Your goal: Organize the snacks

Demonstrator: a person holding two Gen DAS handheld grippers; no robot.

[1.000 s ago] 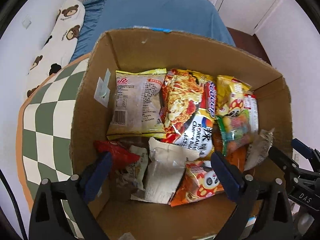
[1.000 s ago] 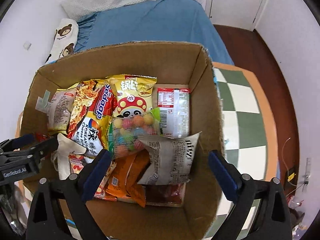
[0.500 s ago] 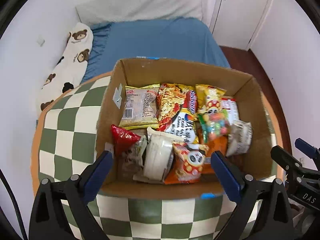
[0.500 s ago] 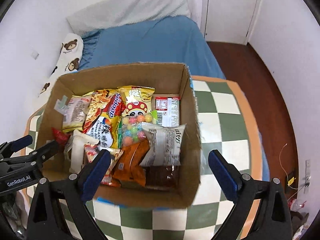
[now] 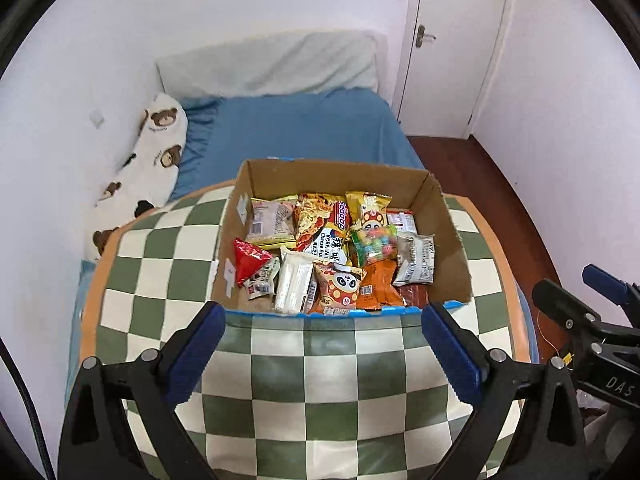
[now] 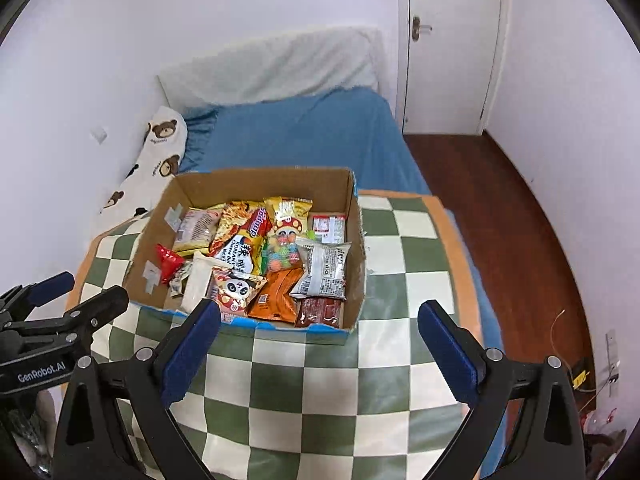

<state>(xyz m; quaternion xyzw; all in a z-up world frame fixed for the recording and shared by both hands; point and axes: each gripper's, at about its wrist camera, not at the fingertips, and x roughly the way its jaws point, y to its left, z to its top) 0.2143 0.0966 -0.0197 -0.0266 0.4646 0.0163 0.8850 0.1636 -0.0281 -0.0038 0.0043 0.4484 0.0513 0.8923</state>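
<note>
Jaws of left gripper [image 5: 322, 342] and right gripper [image 6: 318, 340] spread wide, empty. Snack packets [image 5: 336, 252] all inside cardboard box [image 5: 456, 252] at far edge of checkered tabletop [image 5: 320, 380]. Task looks near finished.

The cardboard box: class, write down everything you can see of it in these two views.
The cardboard box is brown corrugated card, open-topped with no flaps showing, its near rim edged in blue tape. Pale tape patches stick to the inner left wall. It sits upright on the green-and-cream checked table, its far side toward the blue bed. Snack packets lie in a jumble covering most of its floor. Both tongs, left and right, are open and apart from it.
</note>
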